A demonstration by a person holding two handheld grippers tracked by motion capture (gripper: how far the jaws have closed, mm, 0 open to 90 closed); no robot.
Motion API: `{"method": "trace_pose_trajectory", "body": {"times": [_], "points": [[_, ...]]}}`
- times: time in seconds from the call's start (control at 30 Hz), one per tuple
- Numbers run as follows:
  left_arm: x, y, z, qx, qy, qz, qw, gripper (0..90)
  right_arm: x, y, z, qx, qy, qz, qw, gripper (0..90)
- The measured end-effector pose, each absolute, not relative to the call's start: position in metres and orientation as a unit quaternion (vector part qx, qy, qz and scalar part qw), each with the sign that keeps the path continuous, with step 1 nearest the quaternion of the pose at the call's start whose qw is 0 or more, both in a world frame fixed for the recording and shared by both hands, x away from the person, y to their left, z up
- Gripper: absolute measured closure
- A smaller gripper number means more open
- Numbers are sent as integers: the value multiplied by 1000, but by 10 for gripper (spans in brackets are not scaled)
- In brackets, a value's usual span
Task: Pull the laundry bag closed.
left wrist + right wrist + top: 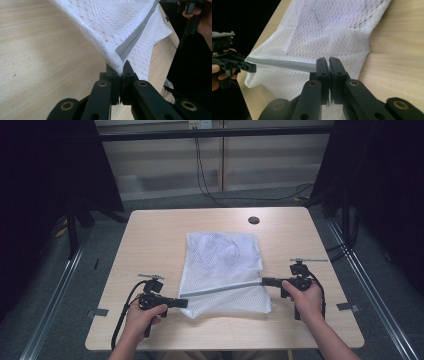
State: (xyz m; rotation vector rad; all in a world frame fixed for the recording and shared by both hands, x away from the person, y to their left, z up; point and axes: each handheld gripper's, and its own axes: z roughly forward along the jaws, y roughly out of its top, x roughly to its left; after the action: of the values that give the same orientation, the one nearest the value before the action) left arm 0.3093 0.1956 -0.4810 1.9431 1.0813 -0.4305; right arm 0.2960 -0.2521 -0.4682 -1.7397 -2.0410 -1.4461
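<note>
Grippers, left (pixel 183 303) and right (pixel 265 281), each clamp an end of the mesh bag's (pixel 222 265) grey zip band, stretched taut near the table's (pixel 150 235) front edge; next, likely opening the zip.

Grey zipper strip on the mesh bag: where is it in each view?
High view: grey zipper strip runs centre, stretched between both grippers.
Left gripper view: strip slants from the jaws up to top right.
Right gripper view: strip runs left from the jaws.
Shared landmark: white mesh bag.
</note>
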Motion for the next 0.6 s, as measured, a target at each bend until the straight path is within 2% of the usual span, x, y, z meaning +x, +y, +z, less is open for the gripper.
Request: {"method": "trace_pose_trajectory", "body": {"times": [0.6], "points": [[308,196,-481,775,435,-176,423,884,295,-258,-470,-575,-668,-471,45,870]]}}
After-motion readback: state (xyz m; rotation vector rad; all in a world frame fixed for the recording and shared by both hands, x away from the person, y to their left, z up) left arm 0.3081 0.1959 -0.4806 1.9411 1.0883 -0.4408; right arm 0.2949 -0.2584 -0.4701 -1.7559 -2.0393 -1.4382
